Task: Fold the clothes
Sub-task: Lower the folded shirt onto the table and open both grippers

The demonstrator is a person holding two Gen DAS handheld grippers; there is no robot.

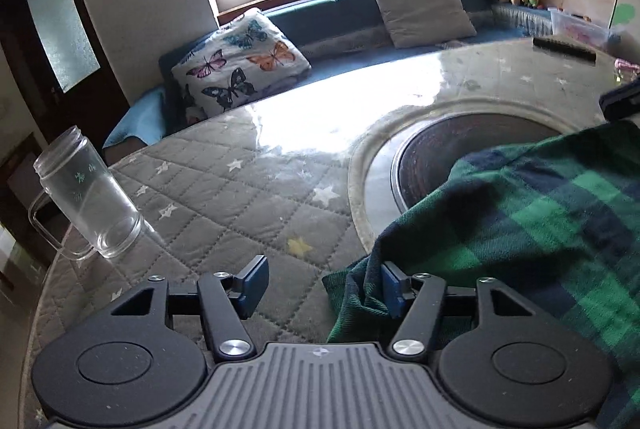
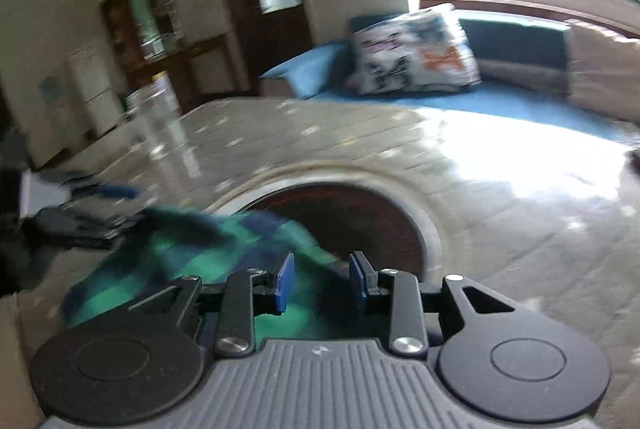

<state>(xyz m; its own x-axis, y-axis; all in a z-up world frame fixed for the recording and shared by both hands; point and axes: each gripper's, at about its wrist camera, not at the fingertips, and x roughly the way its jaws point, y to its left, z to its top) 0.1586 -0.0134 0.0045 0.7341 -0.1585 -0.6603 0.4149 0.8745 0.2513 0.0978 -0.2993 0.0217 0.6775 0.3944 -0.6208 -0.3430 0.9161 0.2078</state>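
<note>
While spread wide and gripping nothing, left gripper (image 1: 324, 287) beside green-and-navy plaid cloth garment (image 1: 520, 221); right gripper (image 2: 322, 285) likewise parted, empty. Risk: snagging only the top layer, dragging fabric toward clear glass handled mug (image 1: 86, 197).

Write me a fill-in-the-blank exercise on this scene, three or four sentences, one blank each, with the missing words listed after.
1. The garment on the table has a green and navy ____ pattern.
2. In the left wrist view, the clear glass mug stands to the ____ of the left gripper.
3. The jaws of the right gripper stand ____, with the garment below them.
4. The cushion on the bench is printed with ____.

Missing words: plaid; left; open; butterflies
</note>
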